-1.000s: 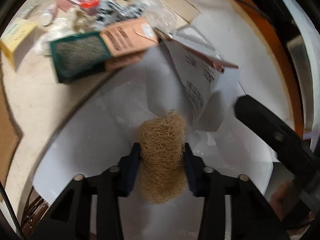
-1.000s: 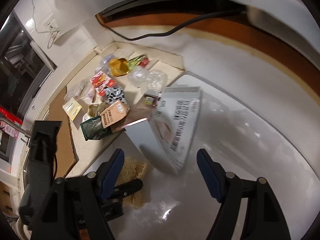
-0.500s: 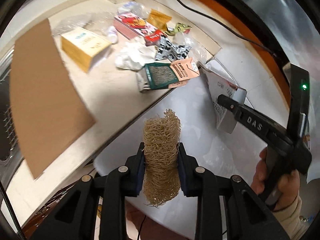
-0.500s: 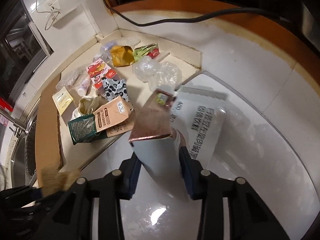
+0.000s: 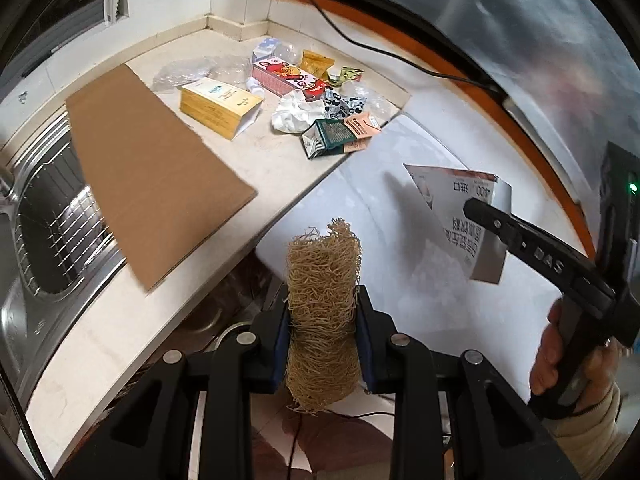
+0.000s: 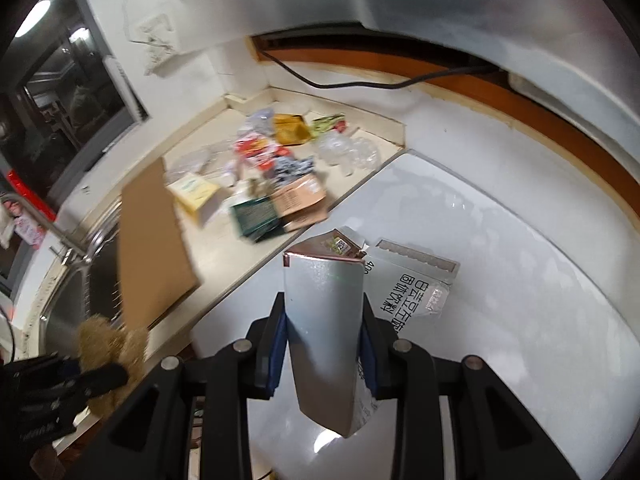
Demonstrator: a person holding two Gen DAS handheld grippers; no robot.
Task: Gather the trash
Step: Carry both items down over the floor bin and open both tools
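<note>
On the beige counter (image 5: 132, 320), litter (image 5: 312, 92); cardboard (image 5: 152, 172) overhangs the sink (image 5: 44, 216).

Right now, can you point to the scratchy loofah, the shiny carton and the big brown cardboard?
loofah (image 5: 322, 280), left wrist view, its middle above the gripper.
shiny carton (image 6: 324, 320), right wrist view, silver front face.
cardboard (image 5: 156, 172), left wrist view, its flat middle.

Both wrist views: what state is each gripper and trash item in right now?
left hand-held gripper: shut on loofah scrubber
right hand-held gripper: shut on flattened carton
cardboard sheet: flat, overhanging sink
green-and-pink carton: lying on counter
</note>
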